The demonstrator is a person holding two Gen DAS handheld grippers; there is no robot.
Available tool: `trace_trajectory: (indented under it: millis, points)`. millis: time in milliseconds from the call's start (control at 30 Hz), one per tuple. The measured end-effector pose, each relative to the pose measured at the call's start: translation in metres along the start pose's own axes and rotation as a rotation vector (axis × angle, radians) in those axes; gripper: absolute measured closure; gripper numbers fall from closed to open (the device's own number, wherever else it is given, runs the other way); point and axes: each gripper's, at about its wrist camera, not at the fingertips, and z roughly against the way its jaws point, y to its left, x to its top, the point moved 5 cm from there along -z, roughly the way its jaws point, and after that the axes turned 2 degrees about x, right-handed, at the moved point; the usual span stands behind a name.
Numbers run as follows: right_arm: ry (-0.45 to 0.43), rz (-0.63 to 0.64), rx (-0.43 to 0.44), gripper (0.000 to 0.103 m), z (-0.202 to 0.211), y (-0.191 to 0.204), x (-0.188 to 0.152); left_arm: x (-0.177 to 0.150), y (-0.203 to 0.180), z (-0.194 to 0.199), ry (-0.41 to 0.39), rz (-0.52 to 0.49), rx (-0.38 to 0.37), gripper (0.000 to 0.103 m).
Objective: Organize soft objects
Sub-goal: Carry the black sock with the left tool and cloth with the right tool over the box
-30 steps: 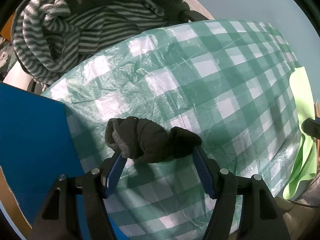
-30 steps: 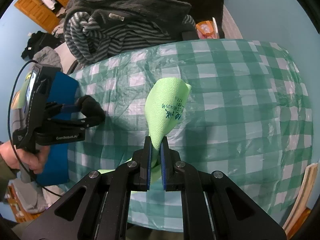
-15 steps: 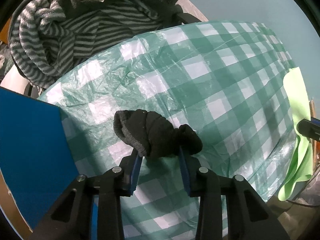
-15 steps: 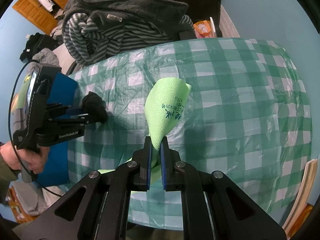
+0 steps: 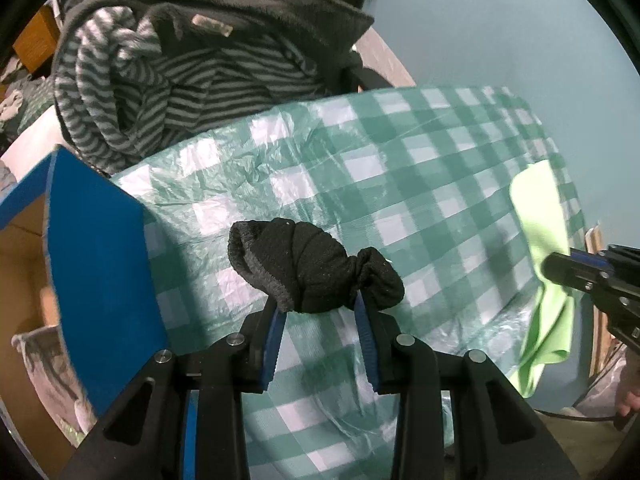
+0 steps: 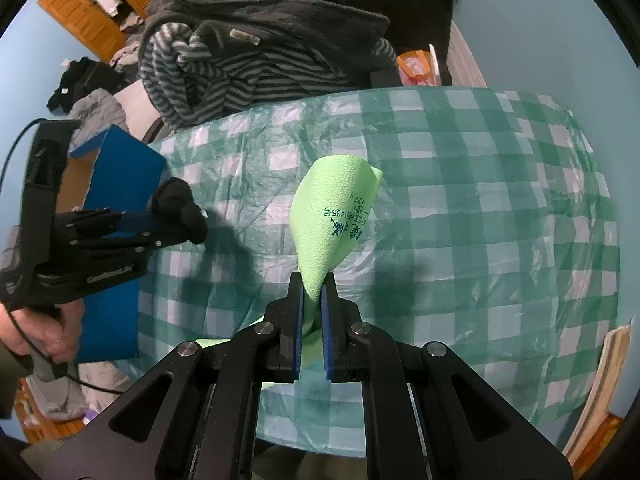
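My left gripper [image 5: 320,304] is shut on a rolled black sock [image 5: 308,264] and holds it above the green checked tablecloth [image 5: 420,184], beside the blue box [image 5: 100,248] at the left. The right wrist view shows the sock [image 6: 180,208] in the left gripper [image 6: 176,224] near the box [image 6: 120,168]. My right gripper [image 6: 313,280] is shut on a light green cloth [image 6: 336,216] with printed text, lifted over the table's front. The cloth [image 5: 540,216] also shows at the right of the left wrist view.
A pile of grey striped and dark fleece clothes [image 5: 192,68] lies on a chair behind the table, also in the right wrist view [image 6: 256,60]. The blue box is open with a cardboard inside [image 5: 24,272]. A wooden board [image 6: 600,380] leans at the right.
My left gripper closed on the black sock, lifted it off the tablecloth and moved it left toward the blue box. The right gripper kept holding the green cloth in place.
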Motion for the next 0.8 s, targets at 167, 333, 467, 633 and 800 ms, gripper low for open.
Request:
trace_trajectory:
  millis: [167, 333, 467, 633, 800]
  points:
    - [-0.015, 0.035, 0.009, 0.096, 0.008, 0.011, 0.003, -0.006, 0.001, 0.024, -0.046, 0.029, -0.005, 0.068]
    - [-0.029, 0.085, 0.017, 0.096, 0.019, 0.026, 0.009, -0.012, 0.003, 0.048, -0.093, 0.048, 0.001, 0.068]
    - [-0.043, 0.122, 0.022, 0.096, 0.028, 0.040, 0.014, -0.019, 0.006, 0.069, -0.132, 0.053, 0.021, 0.068]
    - [-0.052, 0.163, 0.033, 0.096, 0.036, 0.059, 0.020, -0.026, 0.014, 0.092, -0.169, 0.090, 0.017, 0.068]
    - [-0.057, 0.198, 0.054, 0.096, 0.042, 0.081, 0.025, -0.038, 0.031, 0.113, -0.204, 0.160, 0.025, 0.068]
